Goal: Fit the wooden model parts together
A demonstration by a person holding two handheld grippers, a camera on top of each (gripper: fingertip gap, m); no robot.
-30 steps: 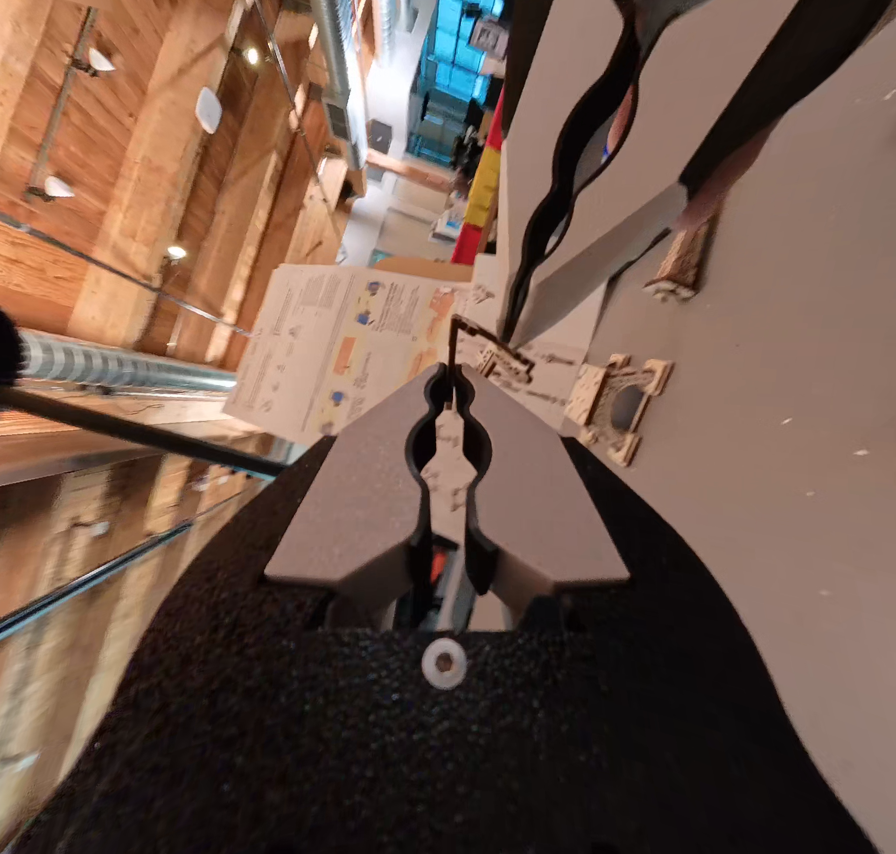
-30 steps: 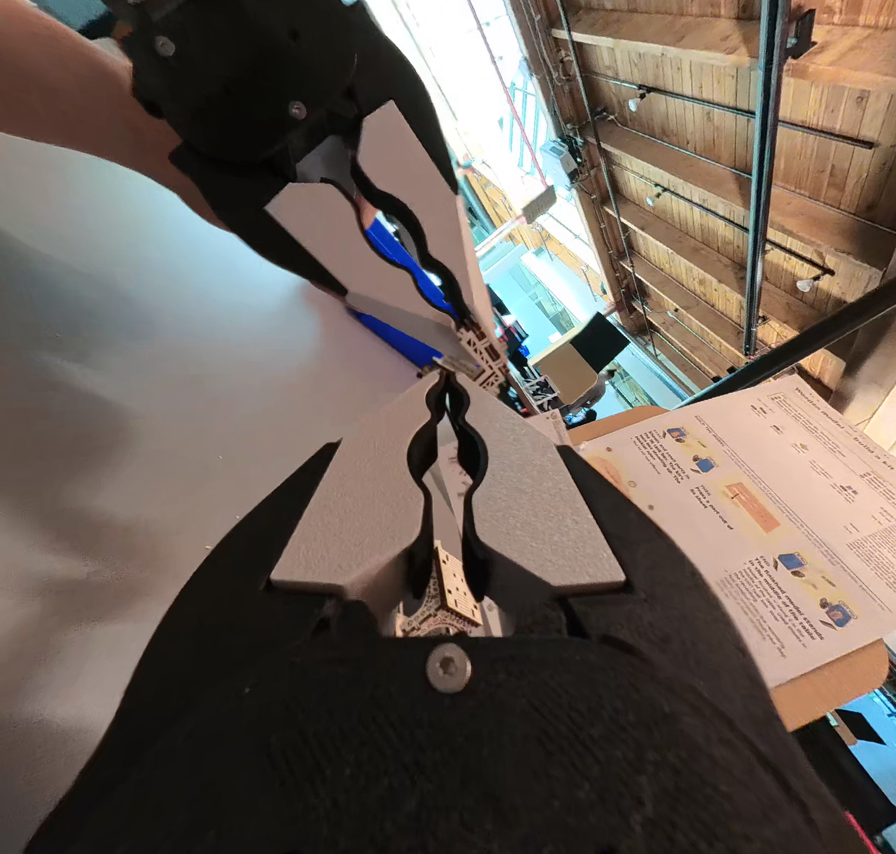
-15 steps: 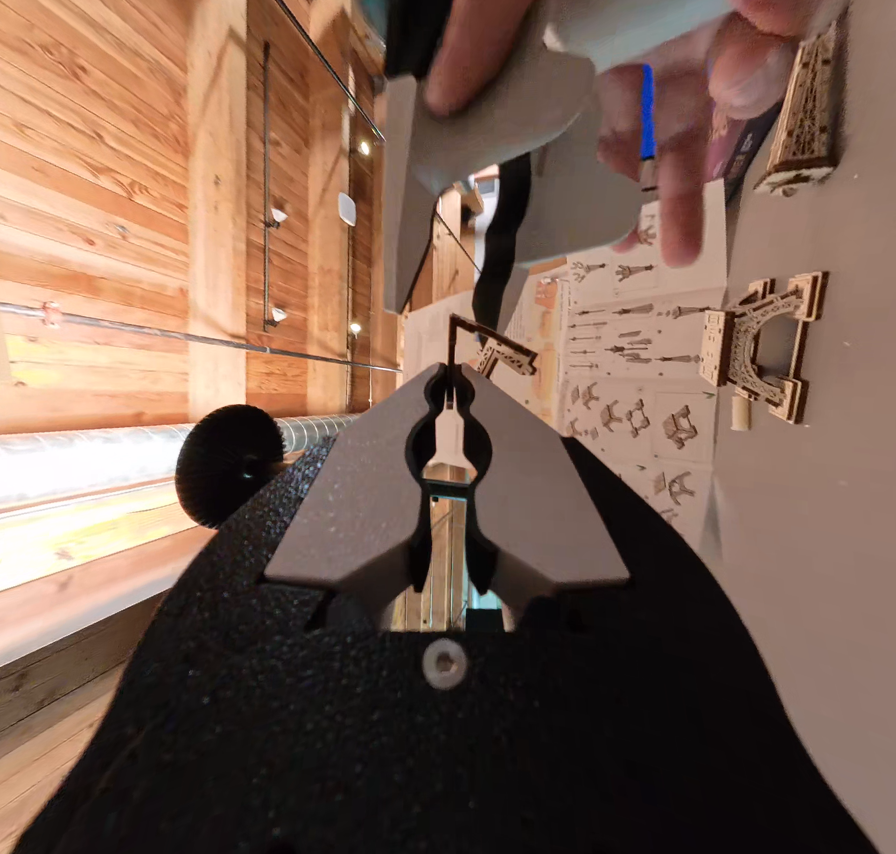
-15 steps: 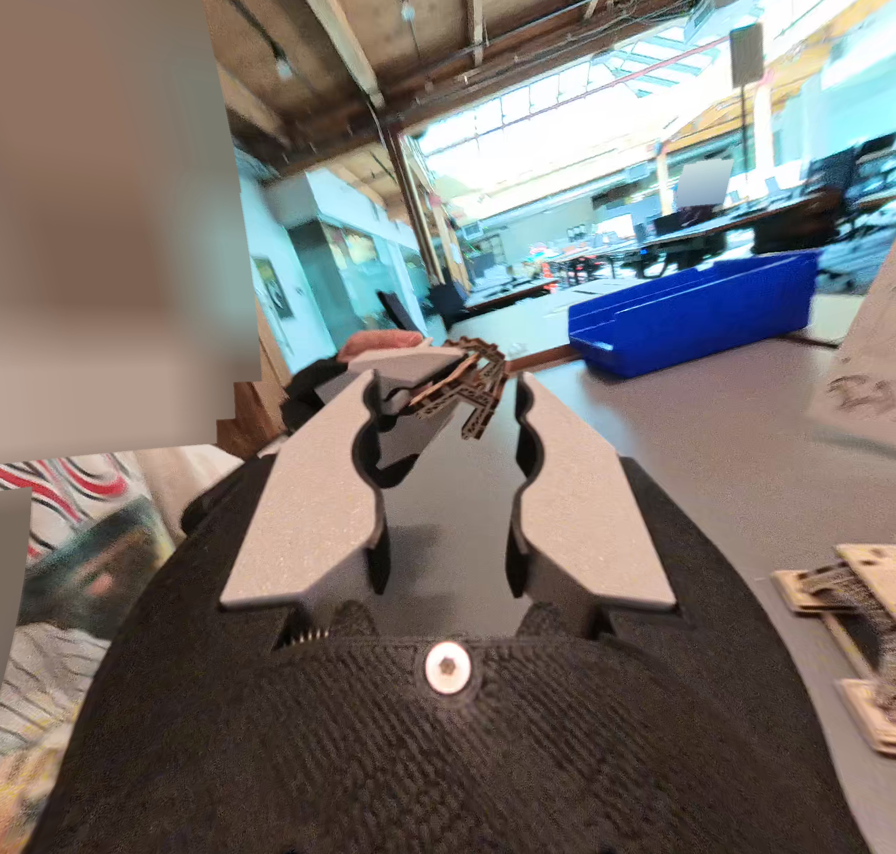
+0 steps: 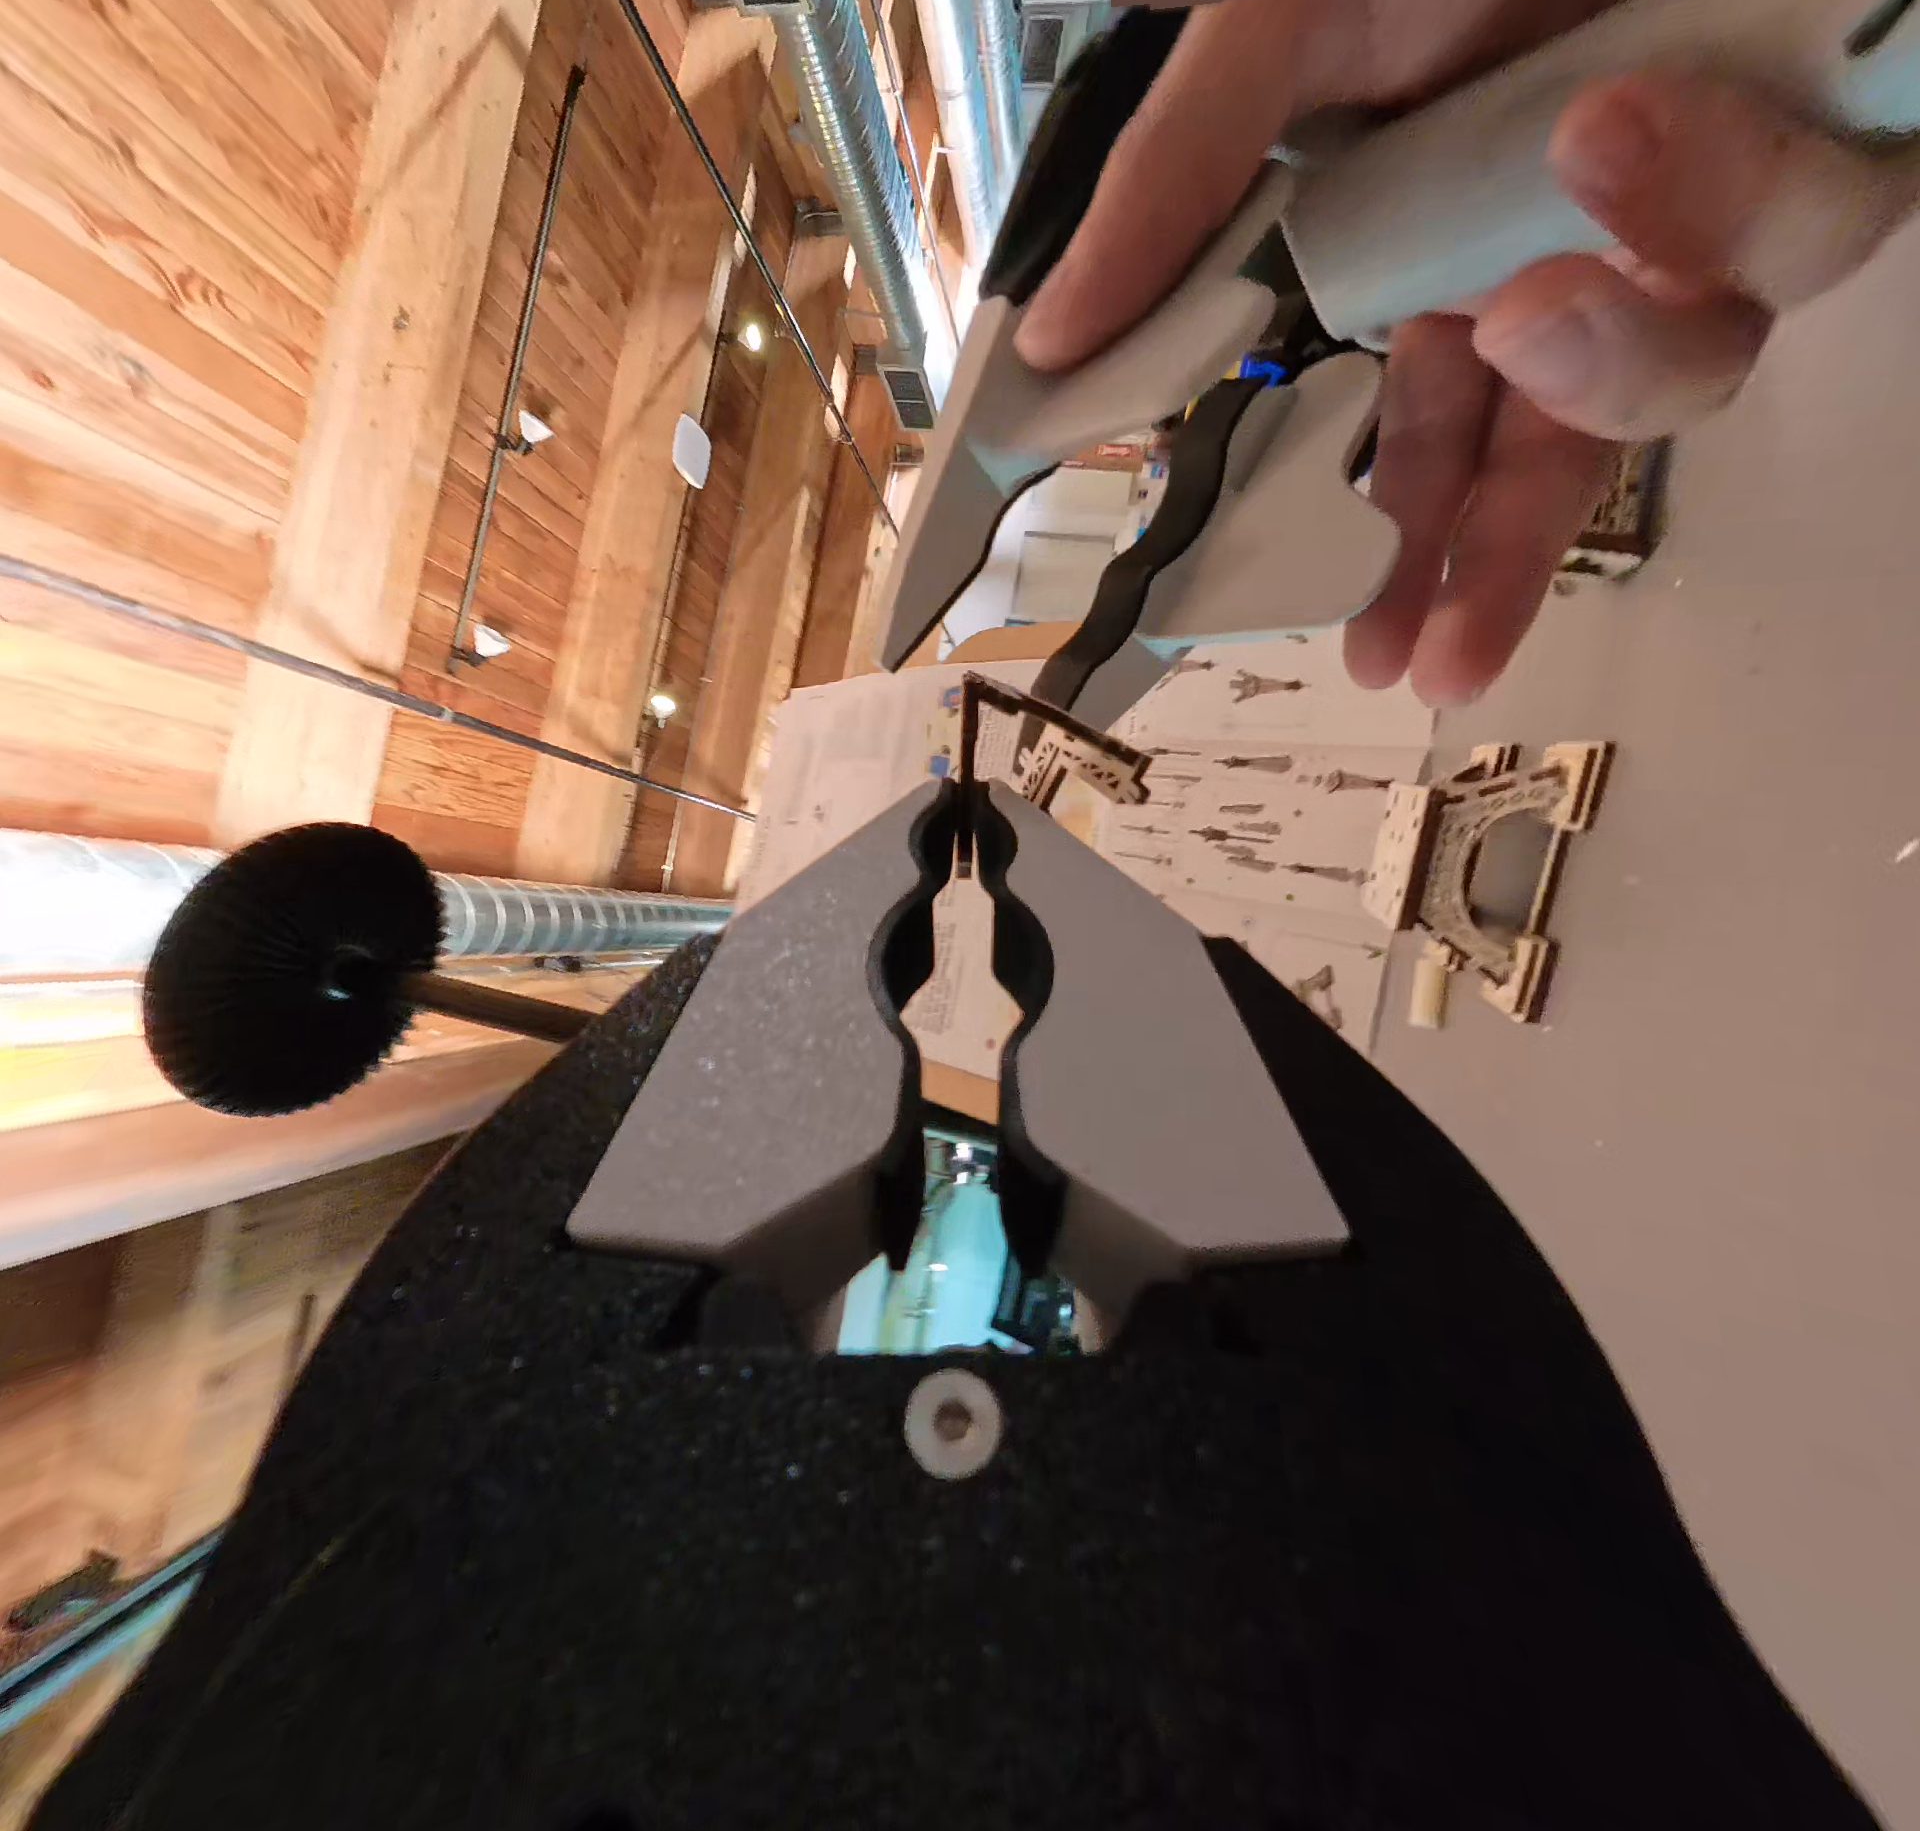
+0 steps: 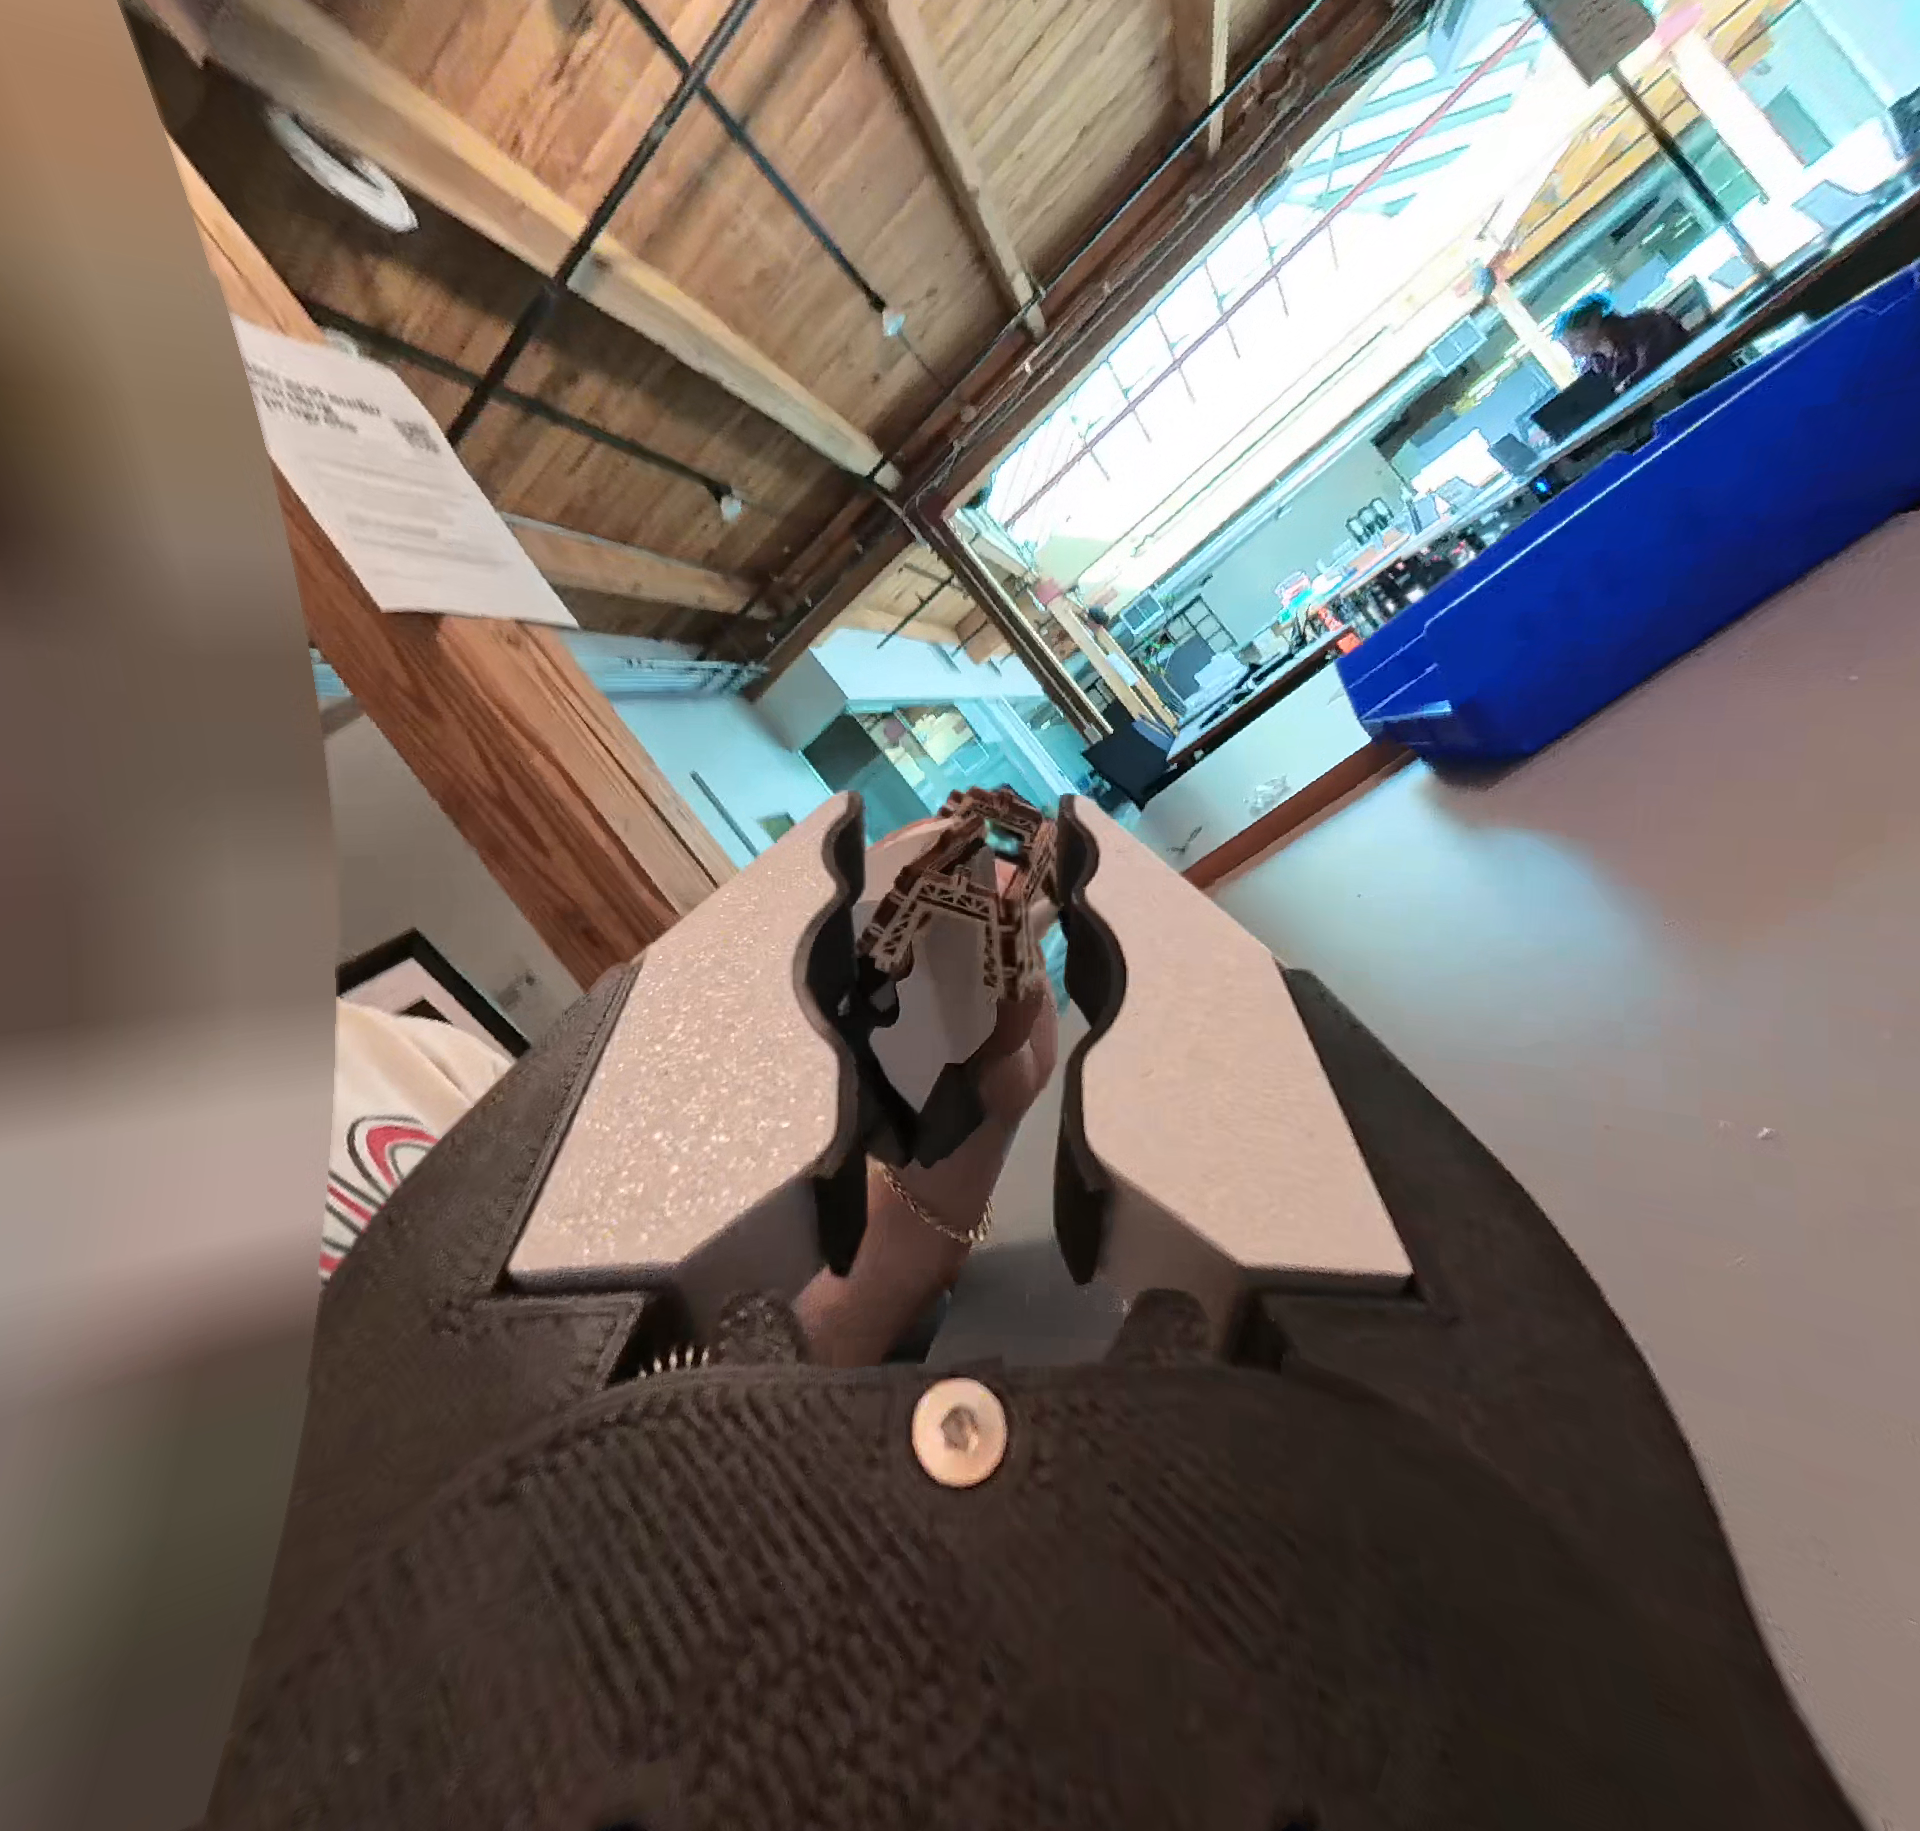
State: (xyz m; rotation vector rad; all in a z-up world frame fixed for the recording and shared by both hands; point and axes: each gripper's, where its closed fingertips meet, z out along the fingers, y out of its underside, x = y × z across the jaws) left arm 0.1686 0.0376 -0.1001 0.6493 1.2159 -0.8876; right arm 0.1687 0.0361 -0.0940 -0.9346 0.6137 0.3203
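Note:
My left gripper is shut on the thin edge of a dark wooden lattice part, which sticks out past its tips to the right. My right gripper is open, and a hand holds it above the left one in the left wrist view. In the right wrist view the lattice part shows in the gap between the open fingers, near their tips and not clamped. A pale wooden arch base lies on the grey table.
An instruction sheet lies beside the arch base, with a small pale peg next to it. Another wooden piece lies farther off. A blue bin stands at the table's far side. Less than 4 cm separates the two grippers' tips.
My right gripper was shut at the left gripper's tips one second ago. It has opened, pulled off and turned to face the lattice part. The left gripper keeps its hold.

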